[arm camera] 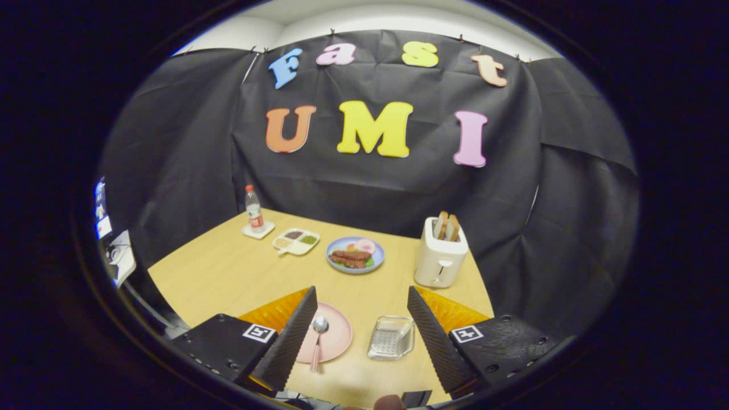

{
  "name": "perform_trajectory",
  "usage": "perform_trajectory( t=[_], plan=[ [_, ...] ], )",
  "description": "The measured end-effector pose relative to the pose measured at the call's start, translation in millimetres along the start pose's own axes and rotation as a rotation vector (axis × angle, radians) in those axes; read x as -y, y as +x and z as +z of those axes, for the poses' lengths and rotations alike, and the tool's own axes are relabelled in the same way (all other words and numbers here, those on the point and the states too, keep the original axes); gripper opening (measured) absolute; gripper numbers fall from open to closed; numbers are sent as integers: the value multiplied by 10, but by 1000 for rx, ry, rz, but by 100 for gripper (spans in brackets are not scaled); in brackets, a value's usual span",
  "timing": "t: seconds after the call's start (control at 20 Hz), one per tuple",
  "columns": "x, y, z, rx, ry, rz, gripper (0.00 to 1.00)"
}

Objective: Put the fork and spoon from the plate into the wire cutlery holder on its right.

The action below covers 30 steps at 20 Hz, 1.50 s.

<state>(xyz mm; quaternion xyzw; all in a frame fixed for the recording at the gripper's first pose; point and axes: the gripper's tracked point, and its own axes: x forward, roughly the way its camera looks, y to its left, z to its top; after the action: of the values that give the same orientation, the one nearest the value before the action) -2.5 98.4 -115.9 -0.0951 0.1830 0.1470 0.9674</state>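
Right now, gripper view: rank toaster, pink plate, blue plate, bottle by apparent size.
1. Pink plate, though nearest and partly hidden by the open gripper
2. Toaster
3. Blue plate
4. Bottle

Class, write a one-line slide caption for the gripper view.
Open gripper hovers above the pink plate with spoon and wire cutlery holder.

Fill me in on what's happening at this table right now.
A person is holding the hand-held gripper above a wooden table, its fingers spread open and gripping nothing. Between the fingers lie a pink plate with a spoon resting on it and, to the plate's right, the wire cutlery holder, which looks empty. I can't make out a fork. Beyond them sit a toaster with bread, a blue plate of food, a divided dish and a bottle.
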Motion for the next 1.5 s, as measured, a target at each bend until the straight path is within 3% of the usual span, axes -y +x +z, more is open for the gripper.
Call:
perform_trajectory(
  t=[0.4,0.65,0.9,1.1,1.25,1.4,1.45,1.5],
  plan=[
    [-490,200,-1073,-423,-3,125,96],
    [-597,321,-1566,-599,90,115,95],
    [-673,462,-1935,-717,98,102,93],
    [-679,581,-2083,-777,71,105,71],
    [-692,641,-2146,-825,55,120,68],
    [-717,682,-2228,-861,48,131,35],
    [-719,713,-2250,-870,49,137,36],
    [-722,701,-2236,-869,58,131,29]
  ],
)
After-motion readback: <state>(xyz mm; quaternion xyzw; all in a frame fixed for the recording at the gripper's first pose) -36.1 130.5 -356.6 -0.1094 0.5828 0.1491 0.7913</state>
